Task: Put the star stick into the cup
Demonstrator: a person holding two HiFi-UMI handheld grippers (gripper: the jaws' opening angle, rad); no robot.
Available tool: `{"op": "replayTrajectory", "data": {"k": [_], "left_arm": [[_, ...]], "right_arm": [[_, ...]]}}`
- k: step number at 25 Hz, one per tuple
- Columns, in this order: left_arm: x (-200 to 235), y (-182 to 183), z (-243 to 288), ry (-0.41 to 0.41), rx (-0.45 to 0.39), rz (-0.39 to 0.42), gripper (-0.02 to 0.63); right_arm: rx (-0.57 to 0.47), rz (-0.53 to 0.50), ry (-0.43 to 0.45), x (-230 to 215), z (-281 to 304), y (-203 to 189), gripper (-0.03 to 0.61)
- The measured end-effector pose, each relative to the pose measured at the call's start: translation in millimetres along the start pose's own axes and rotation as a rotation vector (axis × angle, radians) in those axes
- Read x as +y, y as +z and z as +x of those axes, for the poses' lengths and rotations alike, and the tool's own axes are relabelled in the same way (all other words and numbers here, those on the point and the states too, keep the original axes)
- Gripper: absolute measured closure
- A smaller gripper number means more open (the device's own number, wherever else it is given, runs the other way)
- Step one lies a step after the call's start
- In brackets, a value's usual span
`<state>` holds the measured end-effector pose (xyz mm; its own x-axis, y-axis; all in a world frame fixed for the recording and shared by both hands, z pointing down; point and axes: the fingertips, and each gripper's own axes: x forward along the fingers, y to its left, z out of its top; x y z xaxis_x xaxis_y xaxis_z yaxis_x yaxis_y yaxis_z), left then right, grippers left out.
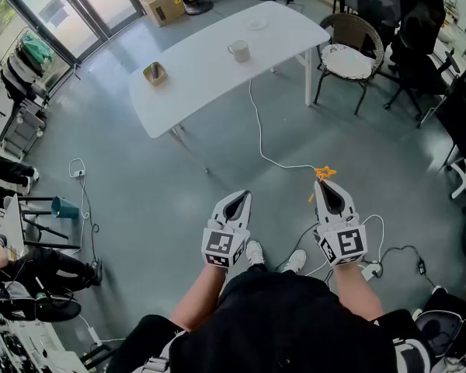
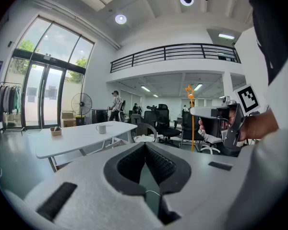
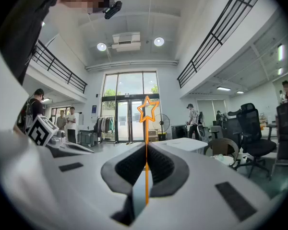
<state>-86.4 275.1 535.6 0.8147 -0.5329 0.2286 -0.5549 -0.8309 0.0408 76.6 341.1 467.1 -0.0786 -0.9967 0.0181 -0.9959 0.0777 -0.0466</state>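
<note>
The star stick (image 1: pixel 324 174) is a thin orange rod topped with an outlined star. My right gripper (image 1: pixel 327 185) is shut on it, low at the right over the floor. In the right gripper view the stick (image 3: pixel 147 110) stands upright from between the closed jaws of the gripper (image 3: pixel 146 147). The cup (image 1: pixel 238 50), a white mug, stands on the white table (image 1: pixel 210 68) far ahead; it also shows in the left gripper view (image 2: pixel 101 128). My left gripper (image 1: pixel 238 200) is shut with nothing in it, level with the right one; its own view shows its tips (image 2: pixel 145 145) and the stick (image 2: pixel 189 114).
A small brown box (image 1: pixel 154 73) and a plate (image 1: pixel 256 23) are also on the table. A wicker chair (image 1: pixel 349 49) and black office chairs (image 1: pixel 419 53) stand at the right. A white cable (image 1: pixel 260 130) runs over the floor to a power strip (image 1: pixel 370 270).
</note>
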Motion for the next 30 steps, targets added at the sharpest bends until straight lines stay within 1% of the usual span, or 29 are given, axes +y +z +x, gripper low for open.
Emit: {"op": "replayTrajectory", "data": {"k": [9,16,22,25,30], "left_arm": [[25.8,4.1,-7.1,-0.004,-0.005,0.008,0.604],[57.0,6.2,-16.2,-0.016,-0.023,0.016,0.604],[82.2,9.9,-22.8,-0.038,-0.045,0.031,0.604],[93.2,9.0,-29.6,-0.049,-0.039,0.042,0.604],[110.4,8.7,-29.1,-0.045,-0.04,0.026,0.604]], "right_arm": [[0.014,-0.021,0.006,17.9,20.0,-1.5,0.568],[-0.026,-0.03,-0.002,41.1,38.6,5.2,0.568],[-0.033,-0.005,-0.043,52.2,54.2,6.0,0.568],[-0.041,0.006,-0.059,62.0,61.2,8.7,0.568],[-0.04,0.0,-0.048,70.7,78.8,9.9,0.568]]}}
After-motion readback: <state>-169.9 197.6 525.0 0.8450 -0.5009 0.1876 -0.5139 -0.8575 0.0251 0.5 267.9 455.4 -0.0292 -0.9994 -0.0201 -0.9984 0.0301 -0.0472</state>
